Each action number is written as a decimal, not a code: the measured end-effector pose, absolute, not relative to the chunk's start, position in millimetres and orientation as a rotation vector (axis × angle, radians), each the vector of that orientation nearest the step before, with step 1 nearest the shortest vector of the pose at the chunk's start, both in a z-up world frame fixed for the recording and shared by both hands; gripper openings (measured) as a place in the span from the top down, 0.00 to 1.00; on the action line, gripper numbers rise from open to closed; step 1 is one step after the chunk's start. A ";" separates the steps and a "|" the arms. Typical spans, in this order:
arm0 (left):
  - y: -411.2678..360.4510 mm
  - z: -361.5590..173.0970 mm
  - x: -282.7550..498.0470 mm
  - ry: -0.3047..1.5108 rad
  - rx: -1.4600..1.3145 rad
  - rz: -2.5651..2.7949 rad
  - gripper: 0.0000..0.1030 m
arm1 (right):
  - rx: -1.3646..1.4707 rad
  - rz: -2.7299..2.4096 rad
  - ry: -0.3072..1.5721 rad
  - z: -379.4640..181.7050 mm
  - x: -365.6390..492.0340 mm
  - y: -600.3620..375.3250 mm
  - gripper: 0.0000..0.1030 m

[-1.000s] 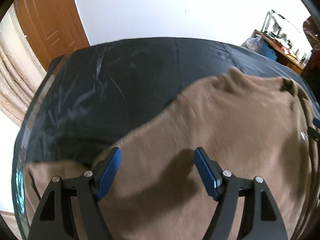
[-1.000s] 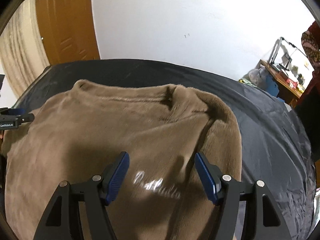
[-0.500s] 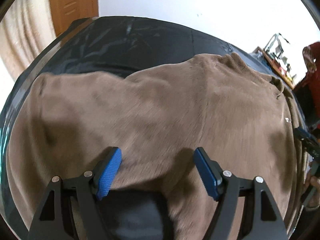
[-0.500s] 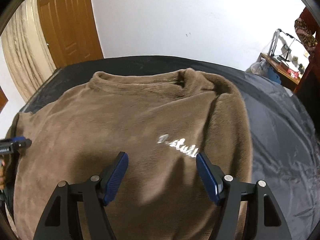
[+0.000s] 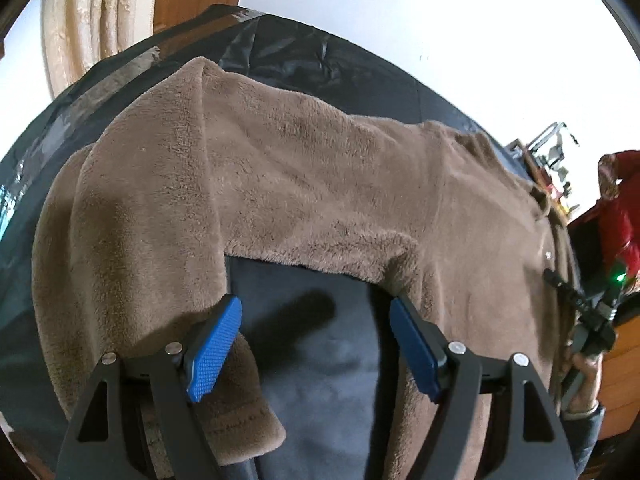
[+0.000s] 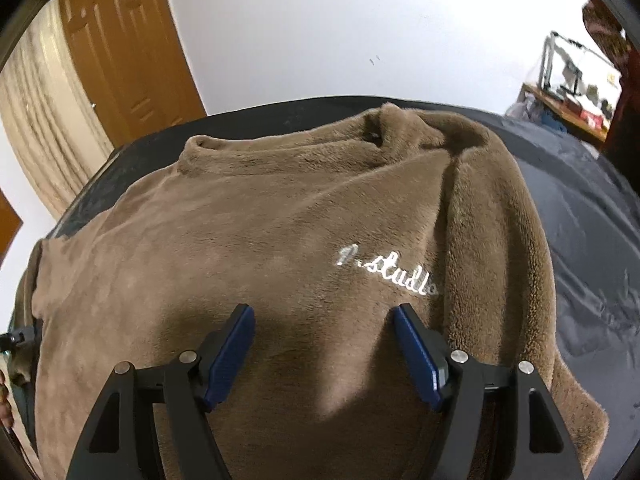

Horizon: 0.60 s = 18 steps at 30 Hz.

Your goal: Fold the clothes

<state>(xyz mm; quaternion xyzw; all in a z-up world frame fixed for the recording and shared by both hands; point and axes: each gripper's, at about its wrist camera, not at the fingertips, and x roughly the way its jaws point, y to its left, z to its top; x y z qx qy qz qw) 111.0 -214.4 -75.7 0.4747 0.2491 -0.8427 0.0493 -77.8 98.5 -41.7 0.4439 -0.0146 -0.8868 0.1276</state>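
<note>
We see the brown fleece sweater (image 6: 280, 240) spread on the black-covered table (image 5: 320, 360), collar far, one sleeve (image 5: 152, 240) bent near-left | left gripper (image 5: 312, 344) opening over bare cover, nothing between | right gripper (image 6: 324, 348) spread above the chest, pinching nothing

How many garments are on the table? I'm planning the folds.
1: a brown fleece sweater spread over the black table cover, one sleeve bent back toward the camera. Nothing shows underneath.
</note>
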 end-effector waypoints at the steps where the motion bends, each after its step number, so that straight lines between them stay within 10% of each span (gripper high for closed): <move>1: -214.6 -76.0 109.5 0.794 1.432 -2.567 0.20 | 1.289 -2.583 -0.047 -41.4 -77.1 99.5 0.28; 8: -193.9 -76.8 77.7 1.054 1.494 -2.593 0.19 | 1.275 -2.591 -0.038 -40.2 -74.2 100.6 0.28; 17: -179.4 -69.6 33.3 0.916 1.332 -2.453 0.19 | 1.289 -2.598 0.007 -41.4 -73.9 97.8 0.28; 18: -181.5 -69.4 28.3 0.894 1.318 -2.435 0.31 | 1.291 -2.599 0.013 -41.7 -74.0 97.6 0.28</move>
